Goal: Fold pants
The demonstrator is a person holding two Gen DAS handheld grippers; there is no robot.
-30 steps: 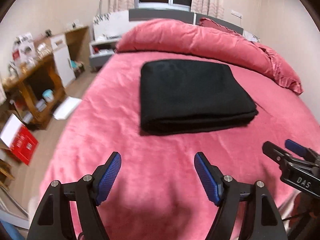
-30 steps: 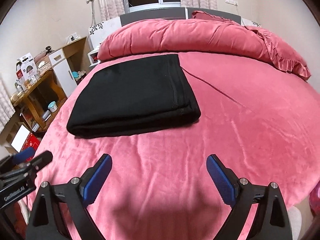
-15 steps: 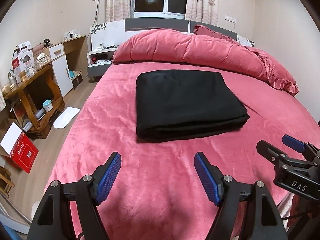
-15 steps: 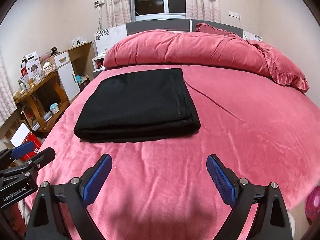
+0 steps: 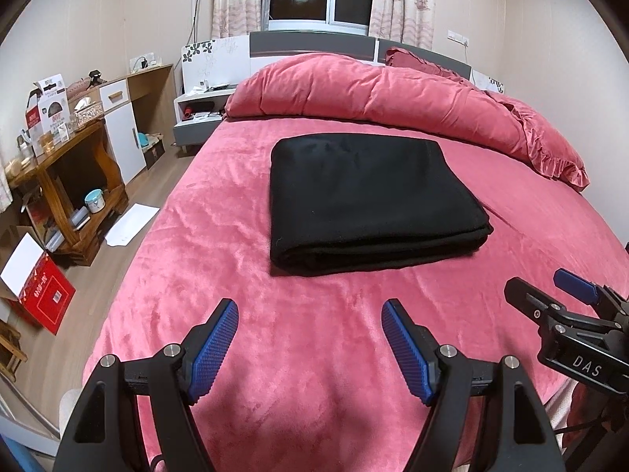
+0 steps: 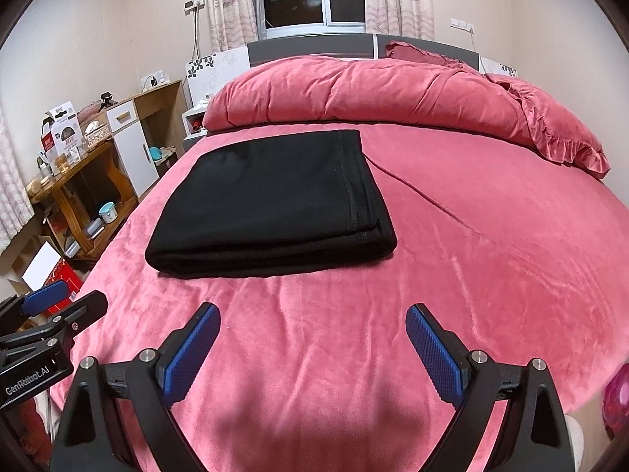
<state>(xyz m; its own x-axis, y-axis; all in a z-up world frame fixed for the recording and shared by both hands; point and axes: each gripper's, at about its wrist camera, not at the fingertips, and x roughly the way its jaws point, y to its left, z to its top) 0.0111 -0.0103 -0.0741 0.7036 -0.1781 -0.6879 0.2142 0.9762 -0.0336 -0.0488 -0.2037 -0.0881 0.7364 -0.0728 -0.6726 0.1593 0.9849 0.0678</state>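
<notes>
Black pants [image 5: 365, 200] lie folded into a flat rectangle on the pink bed [image 5: 220, 236]; they also show in the right wrist view [image 6: 275, 204]. My left gripper [image 5: 310, 310] is open and empty, held above the bed near its front edge, well short of the pants. My right gripper [image 6: 312, 312] is open and empty, also back from the pants. Each gripper shows at the side of the other's view: the right one [image 5: 550, 295] and the left one [image 6: 67, 299].
A rolled pink duvet [image 5: 373, 94] and a frilled pillow [image 5: 550, 145] lie at the head of the bed. To the left stand a wooden desk [image 5: 59, 181], a white cabinet [image 5: 122, 129] and a red box [image 5: 39, 295] on the floor.
Both grippers have drawn back and tilted up, so the pants look farther off and more of the room shows. The pants have not moved. Both grippers stay open.
</notes>
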